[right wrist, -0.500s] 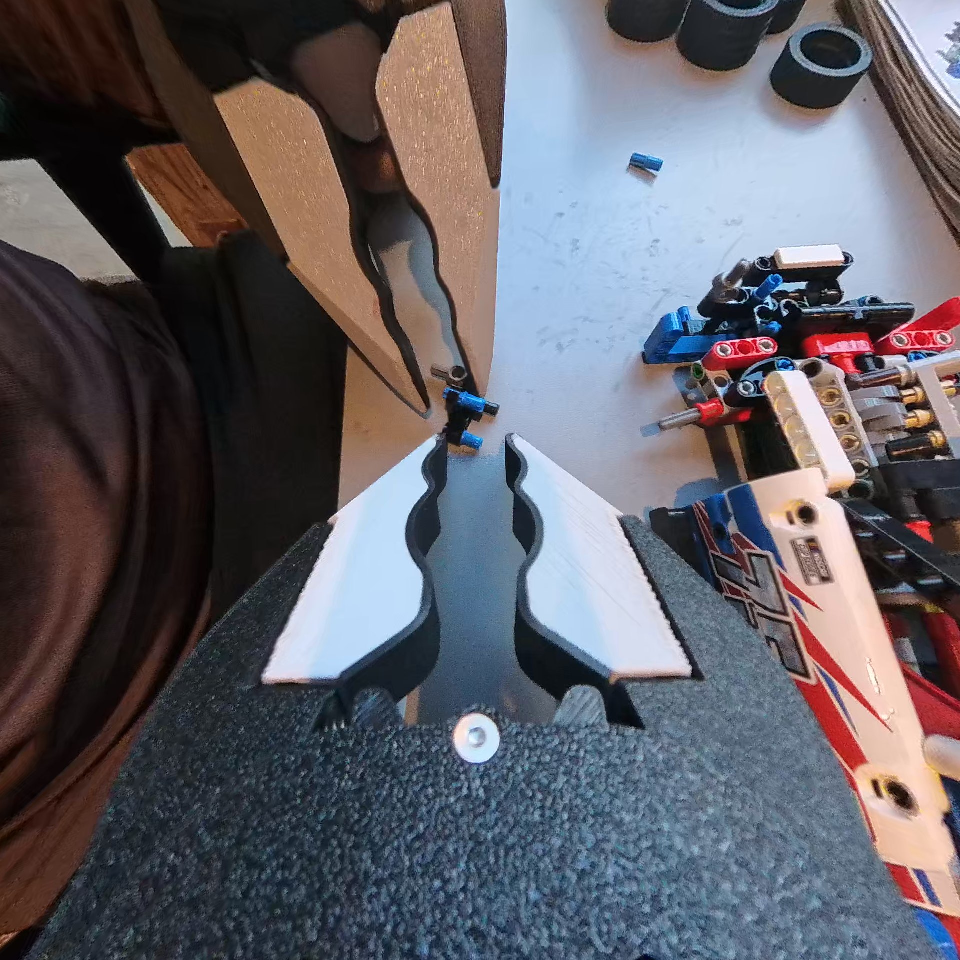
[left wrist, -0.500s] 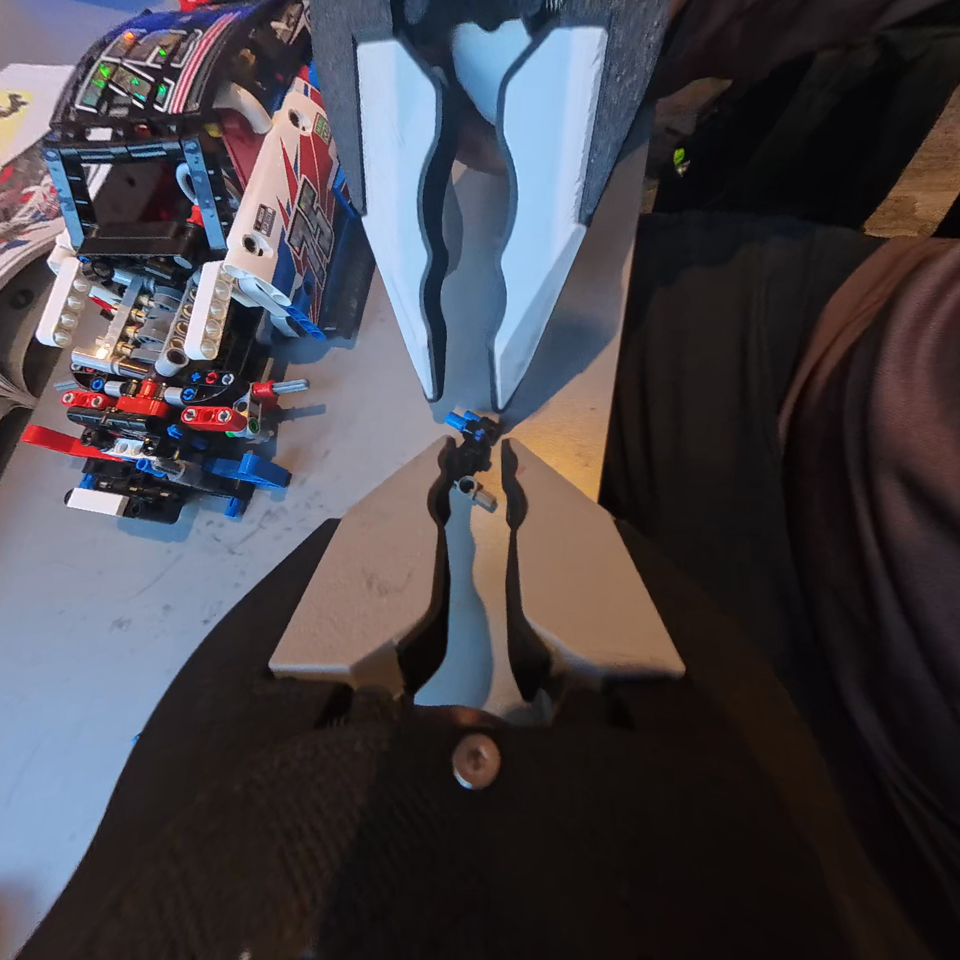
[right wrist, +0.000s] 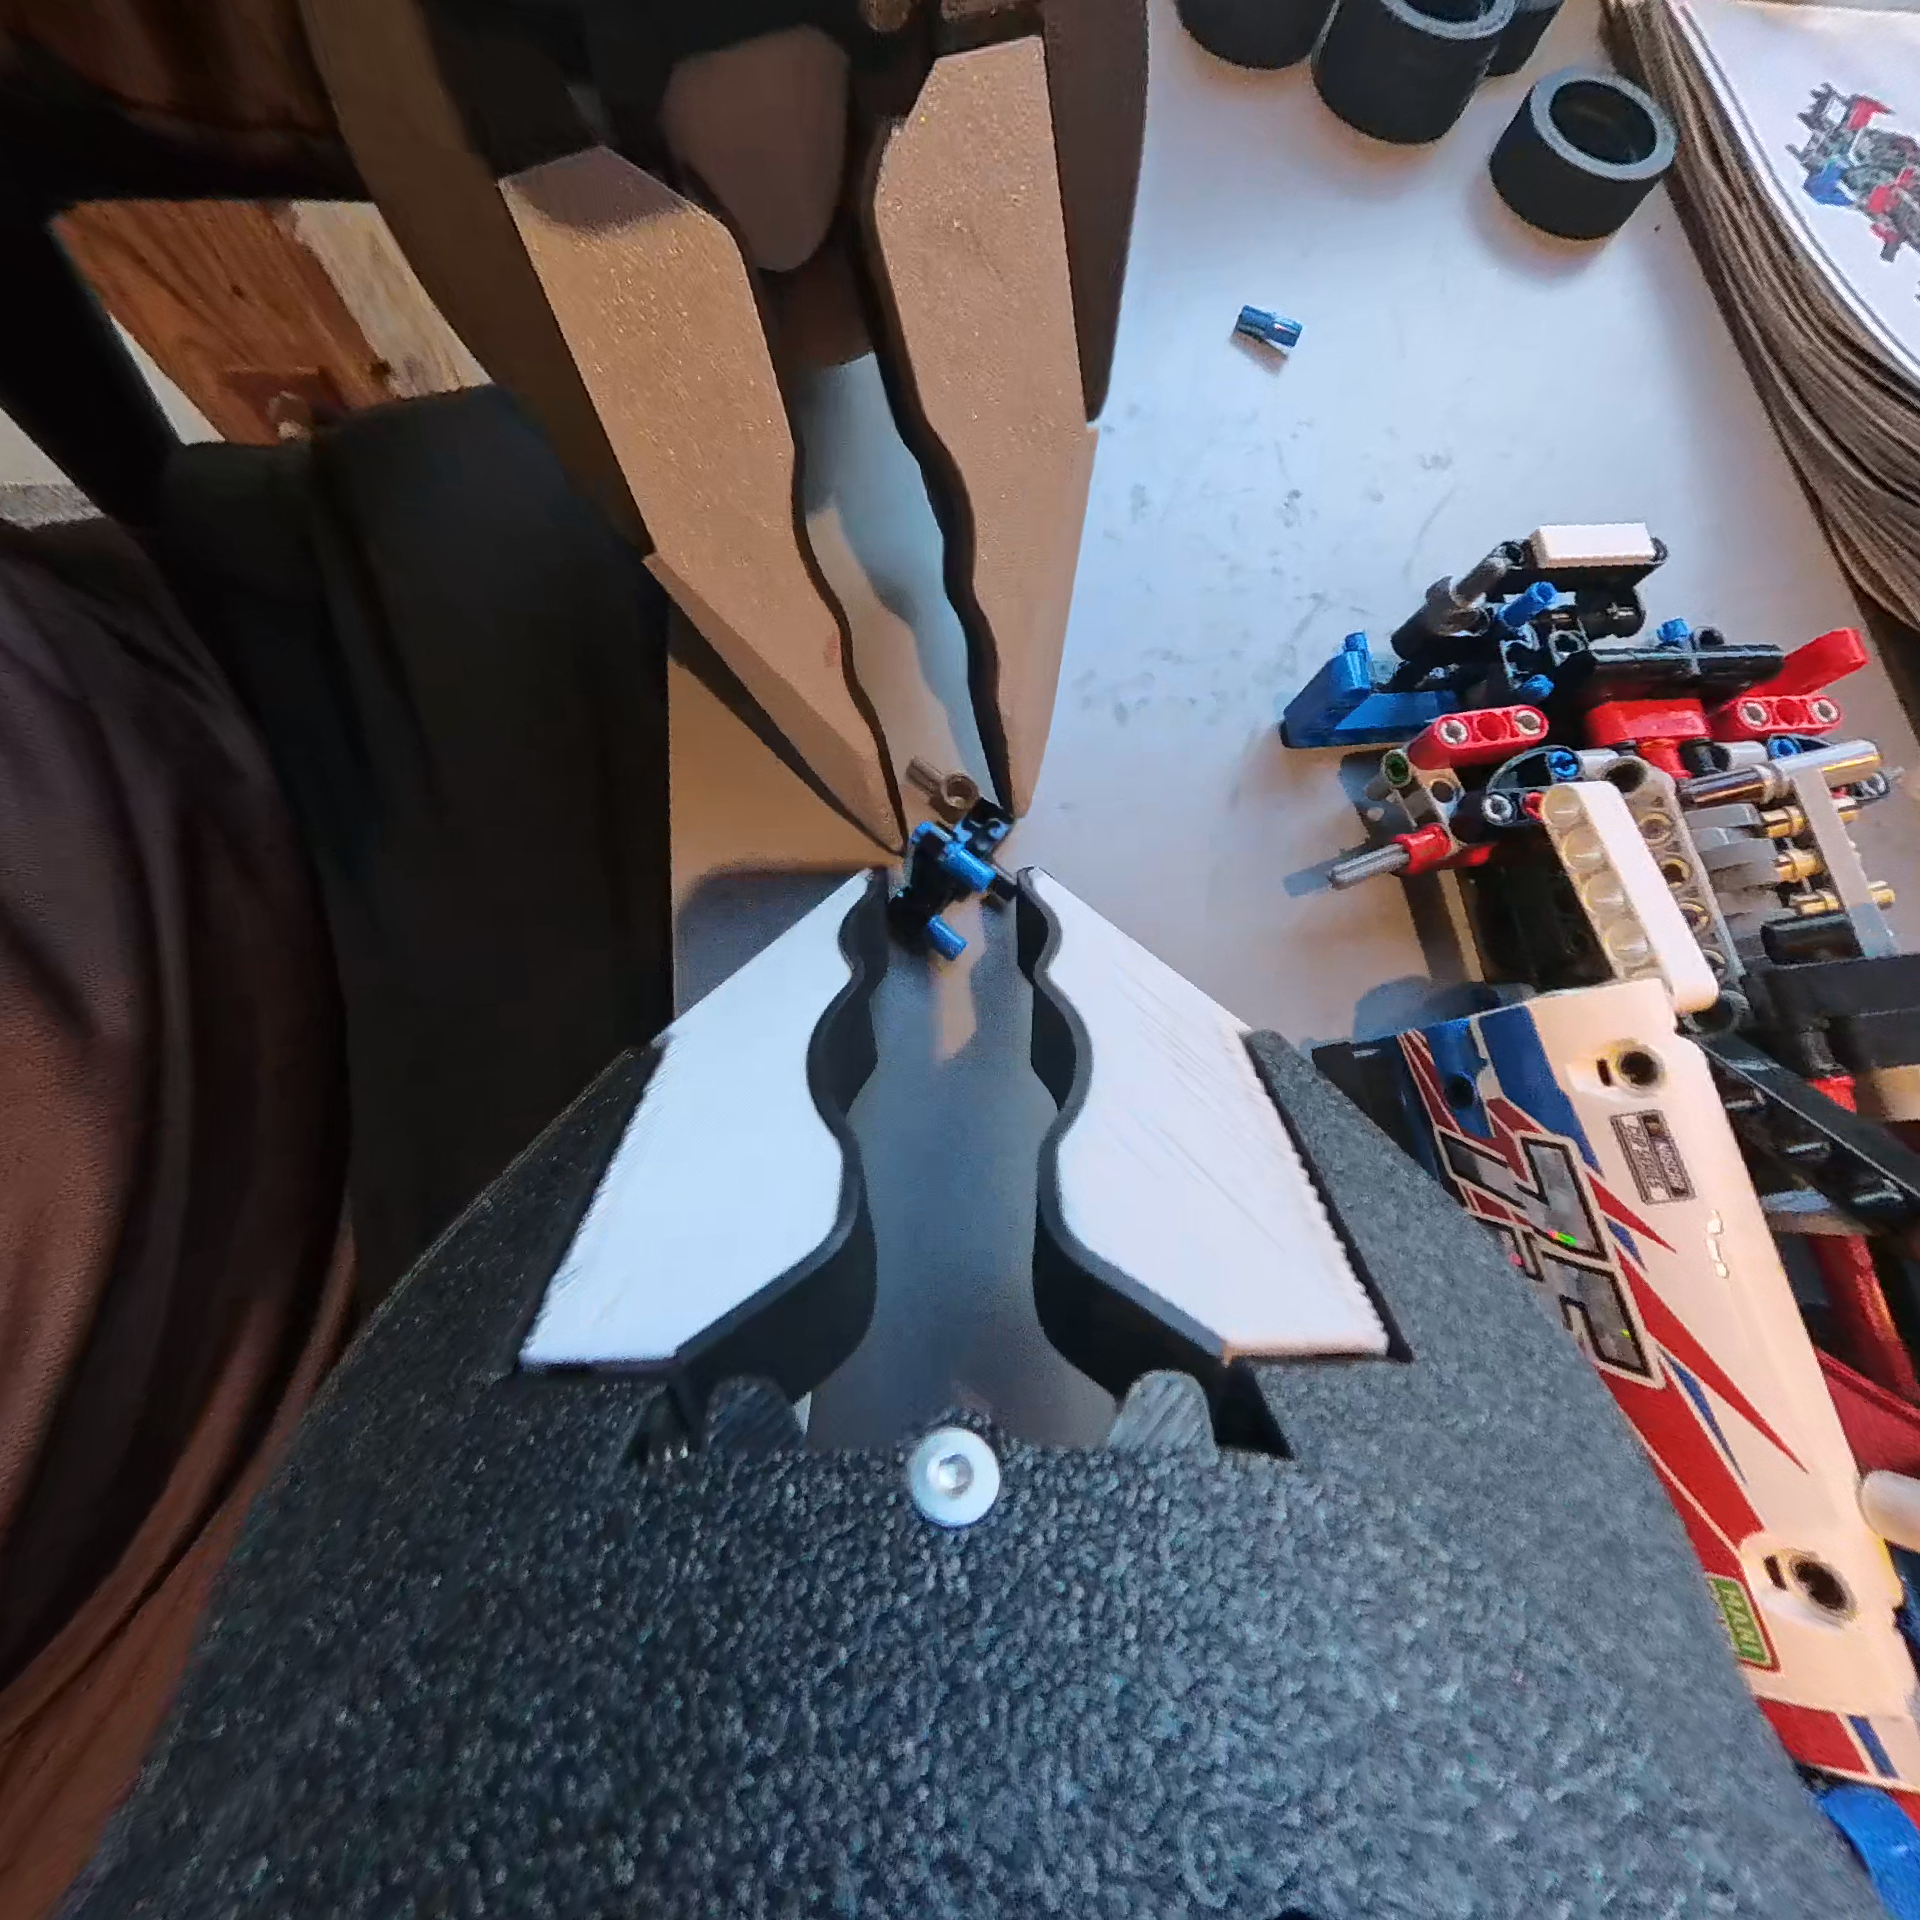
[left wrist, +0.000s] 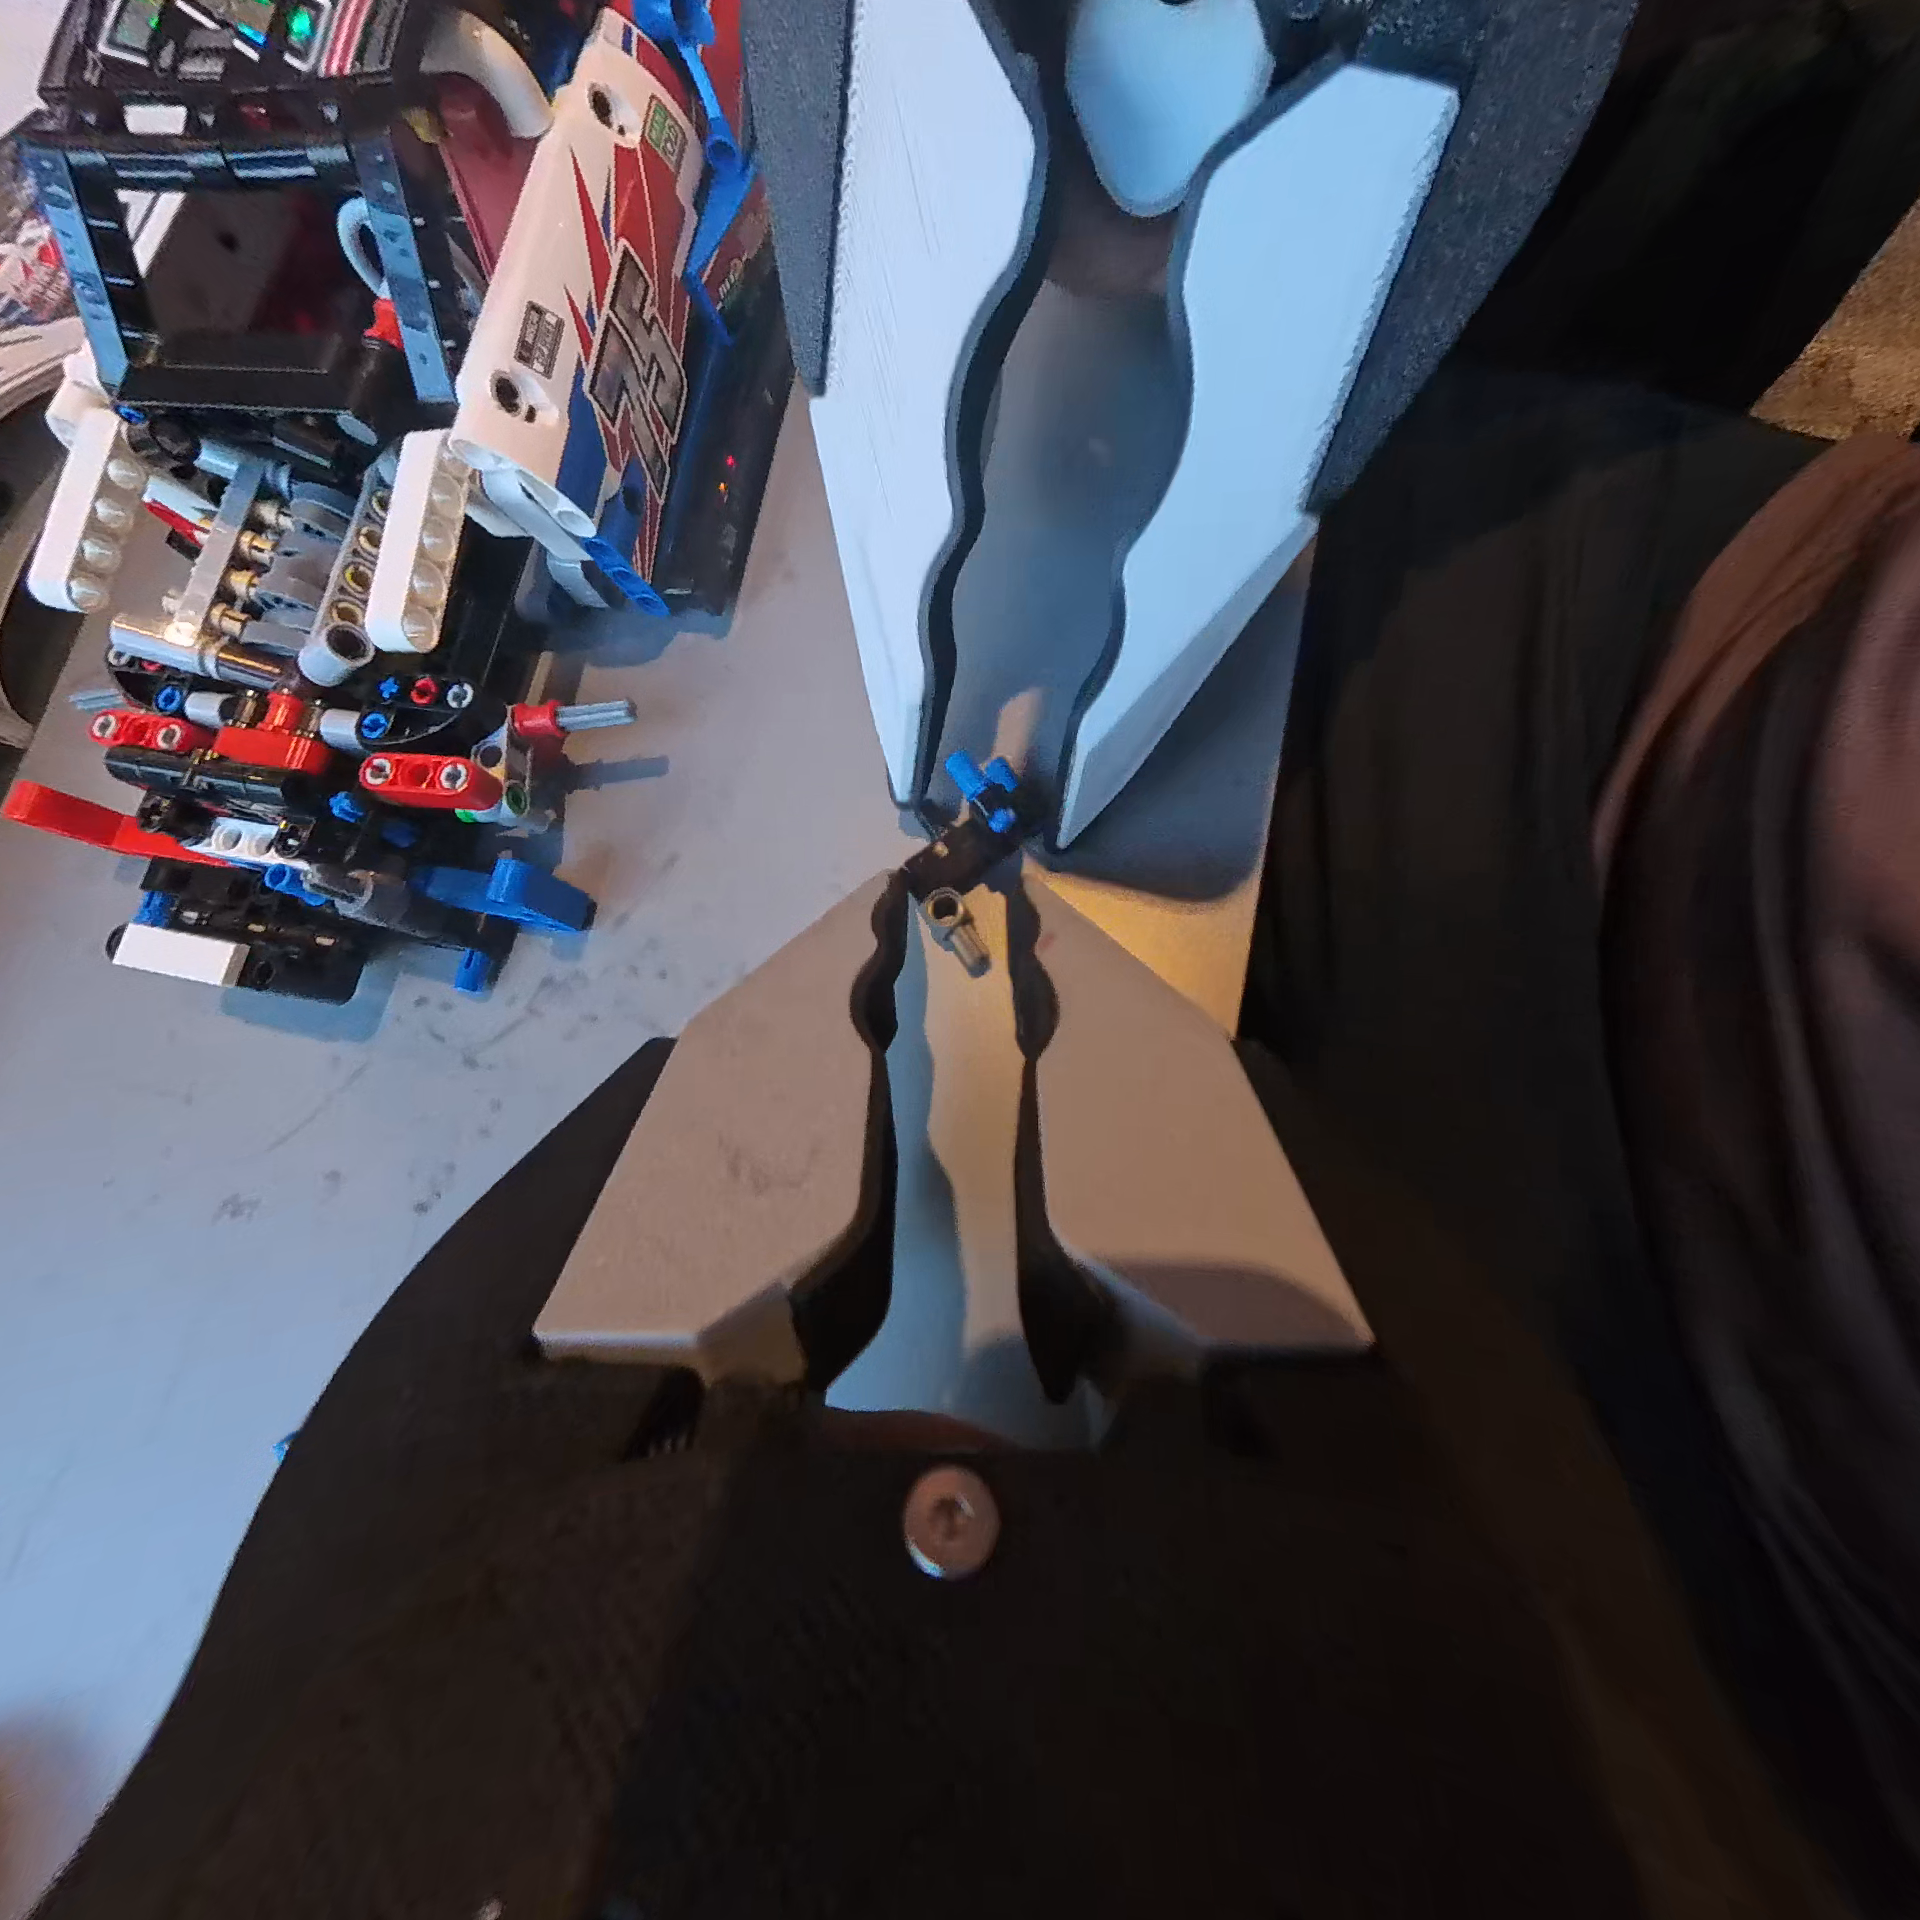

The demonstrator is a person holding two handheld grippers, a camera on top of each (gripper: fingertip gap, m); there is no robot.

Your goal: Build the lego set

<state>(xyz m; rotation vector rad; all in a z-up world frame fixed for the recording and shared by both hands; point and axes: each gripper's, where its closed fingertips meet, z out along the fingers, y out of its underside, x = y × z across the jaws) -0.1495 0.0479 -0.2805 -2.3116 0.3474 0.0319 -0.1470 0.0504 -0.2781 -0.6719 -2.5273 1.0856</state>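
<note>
Left gripper (left wrist: 961, 883): fingers nearly closed at the tips, pinching the small black connector piece (left wrist: 961, 854) at frame centre; a grey pin (left wrist: 956, 925) juts from it toward the camera.
Right gripper (right wrist: 951, 883): fingers a narrow gap apart; the piece (right wrist: 935, 868) touches the left fingertip; whether both tips press on it cannot be told.
Connector piece: black, with blue pins (right wrist: 961, 860) sticking out; held above the desk (left wrist: 208, 1195) edge, tip to tip between both grippers.
Lego model (left wrist: 343, 499): partly built vehicle with white, red and blue panels, upper left of the left wrist view, resting on the desk; right side of the right wrist view (right wrist: 1621, 935).
Loose blue pin (right wrist: 1268, 328): on the desk, upper centre-right of the right wrist view, well apart from the model.
Black tyres (right wrist: 1579, 156): upper right, beside the instruction booklet (right wrist: 1829, 166).
Person: dark clothing (left wrist: 1558, 935) fills the right of the left wrist view.
</note>
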